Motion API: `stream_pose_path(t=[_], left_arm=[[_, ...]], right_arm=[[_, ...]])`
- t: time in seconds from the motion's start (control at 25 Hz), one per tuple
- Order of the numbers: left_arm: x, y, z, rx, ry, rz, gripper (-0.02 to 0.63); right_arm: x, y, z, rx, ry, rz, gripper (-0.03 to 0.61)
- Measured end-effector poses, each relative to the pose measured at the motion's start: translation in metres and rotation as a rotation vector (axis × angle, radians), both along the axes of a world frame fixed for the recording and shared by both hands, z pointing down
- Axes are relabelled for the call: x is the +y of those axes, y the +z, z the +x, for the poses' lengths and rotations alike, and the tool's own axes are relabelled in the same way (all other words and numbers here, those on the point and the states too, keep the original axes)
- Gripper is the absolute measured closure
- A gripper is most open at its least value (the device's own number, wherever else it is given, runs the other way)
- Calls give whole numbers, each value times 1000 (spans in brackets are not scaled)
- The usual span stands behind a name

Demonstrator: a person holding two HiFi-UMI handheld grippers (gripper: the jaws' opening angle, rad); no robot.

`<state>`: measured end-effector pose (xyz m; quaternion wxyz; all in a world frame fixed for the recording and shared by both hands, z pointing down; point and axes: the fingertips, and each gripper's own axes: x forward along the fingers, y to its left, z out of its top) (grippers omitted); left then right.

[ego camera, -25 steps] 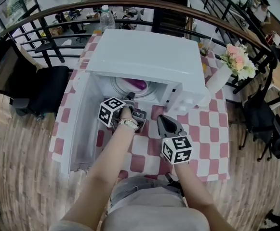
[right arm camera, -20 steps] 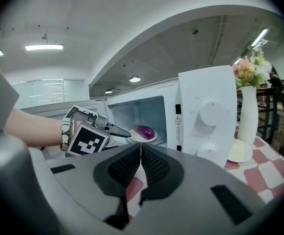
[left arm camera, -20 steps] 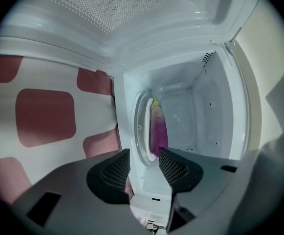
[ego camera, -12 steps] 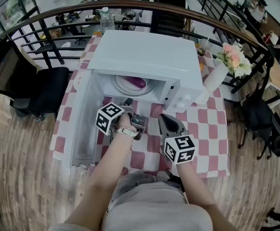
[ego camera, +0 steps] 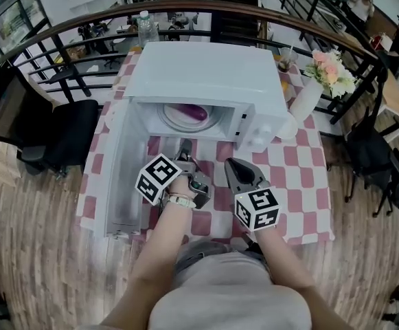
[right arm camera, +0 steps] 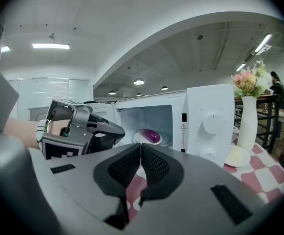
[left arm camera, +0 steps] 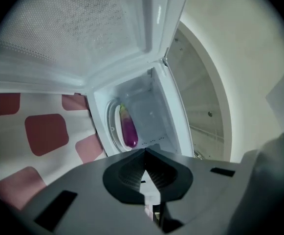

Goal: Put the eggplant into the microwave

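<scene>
The eggplant (ego camera: 194, 112) rests inside the microwave (ego camera: 206, 74) at upper centre, so the left tongs (ego camera: 184, 147) and right tongs (ego camera: 232, 168) hang closed and empty, clear of the open door (ego camera: 120, 177).

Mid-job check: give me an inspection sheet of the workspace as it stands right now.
Surface: table under a checked cloth, carrying the microwave.
Job's things: door swung open to the left; eggplant lies on the turntable plate inside.
Clutter: vase of flowers and a saucer right of the microwave; water bottle behind it.
Grippers: left tongs shut, empty, in front of the opening; right tongs shut, empty, beside them.
Cables: nothing seen.
Surroundings: curved railing, black chair, wooden floor.
</scene>
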<state>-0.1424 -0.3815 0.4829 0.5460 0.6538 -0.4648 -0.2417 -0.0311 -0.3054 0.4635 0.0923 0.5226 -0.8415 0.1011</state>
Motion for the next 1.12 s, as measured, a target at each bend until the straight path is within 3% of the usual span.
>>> stream_pose_path(t=[0.16,0.24,0.36,0.6,0.8,1.12], left_arm=[[13,-8,2,-37,21,71,611],[22,-13,1,-91,39,115,611],[30,-21,3,-189,79,198,611],[43,-42,17,-261,136,386,611],[59,-54,36,-439,212,542,611],[74,-58,59,-771,317,723,611]], right_arm=[[3,1,-3,4,-1,10,552],[7,0,-5,8,2,24,552],[12,0,-9,8,-9,37,552],[14,1,-12,-9,-19,27,552],[17,0,-11,-25,-11,28,552],[18,-2,-7,-40,3,37,552]])
